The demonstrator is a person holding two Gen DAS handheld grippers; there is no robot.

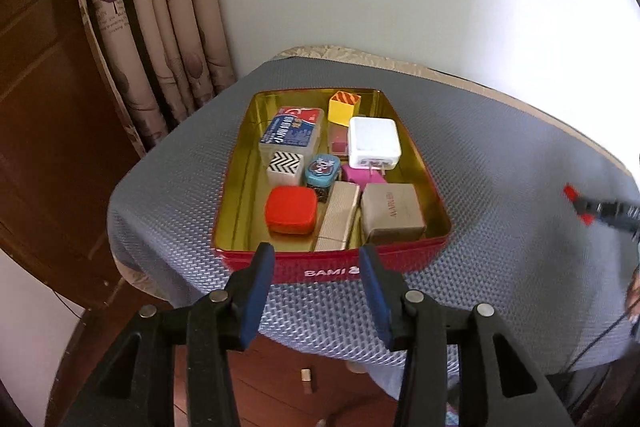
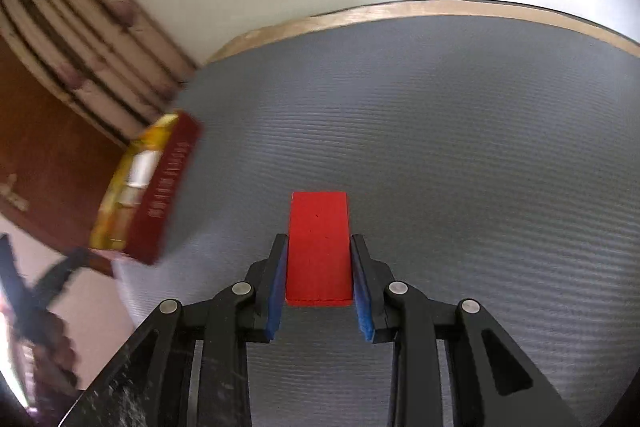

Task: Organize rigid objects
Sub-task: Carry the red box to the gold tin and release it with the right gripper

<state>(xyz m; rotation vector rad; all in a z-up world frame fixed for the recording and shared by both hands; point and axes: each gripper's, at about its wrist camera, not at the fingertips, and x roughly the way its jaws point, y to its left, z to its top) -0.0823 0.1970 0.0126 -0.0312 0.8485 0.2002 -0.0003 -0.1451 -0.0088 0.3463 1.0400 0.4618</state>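
A red tin with a gold inside [image 1: 224, 223] sits on the grey mat and holds several small rigid objects: a white charger [image 1: 374, 141], a red square tin [image 1: 291, 209], a blue-and-white box [image 1: 294, 133], a yellow block [image 1: 343, 107] and a tan box [image 1: 392, 213]. My left gripper [image 1: 318, 259] is open and empty, just in front of the tin's near wall. My right gripper [image 2: 319, 245] is shut on a red flat block [image 2: 319, 243] and holds it above the mat. The tin shows blurred at the left of the right wrist view [image 2: 160, 195]. The right gripper shows at the right edge of the left wrist view [image 1: 580, 205].
The grey textured mat [image 1: 500, 187] covers a small table with a beige edge [image 2: 360, 15] against a white wall. A patterned curtain [image 1: 160, 27] and brown wood panelling stand to the left. The wooden floor lies below the table's near edge.
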